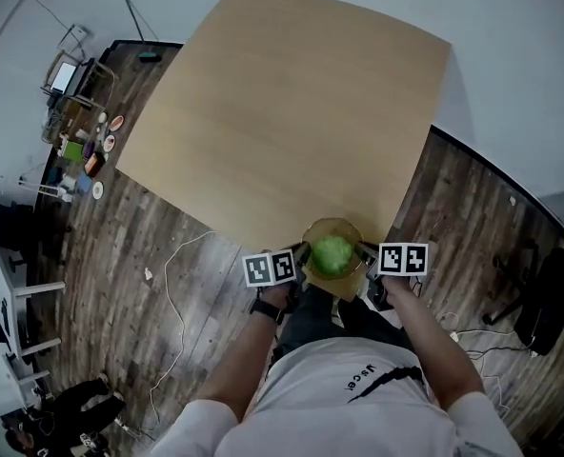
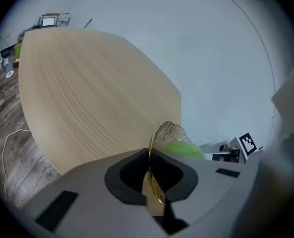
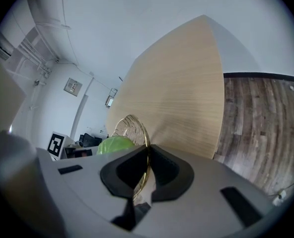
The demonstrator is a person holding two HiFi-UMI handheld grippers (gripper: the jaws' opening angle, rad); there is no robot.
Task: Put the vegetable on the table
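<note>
A round green vegetable (image 1: 332,254) lies in a clear glass plate with a gold rim (image 1: 318,231), held over the near corner of the wooden table (image 1: 282,112). My left gripper (image 1: 303,259) is shut on the plate's left rim, and my right gripper (image 1: 363,258) is shut on its right rim. In the left gripper view the gold rim (image 2: 150,170) runs between the jaws, with the vegetable (image 2: 183,149) beyond. The right gripper view shows the plate (image 3: 132,128) pinched edge-on and the vegetable (image 3: 114,145) to its left.
The bare wooden tabletop (image 2: 87,93) stretches ahead of the plate. A shelf with small items (image 1: 82,131) stands far left on the wood floor. A white cable (image 1: 172,284) lies on the floor beside the table. Dark chairs (image 1: 549,293) stand at the right.
</note>
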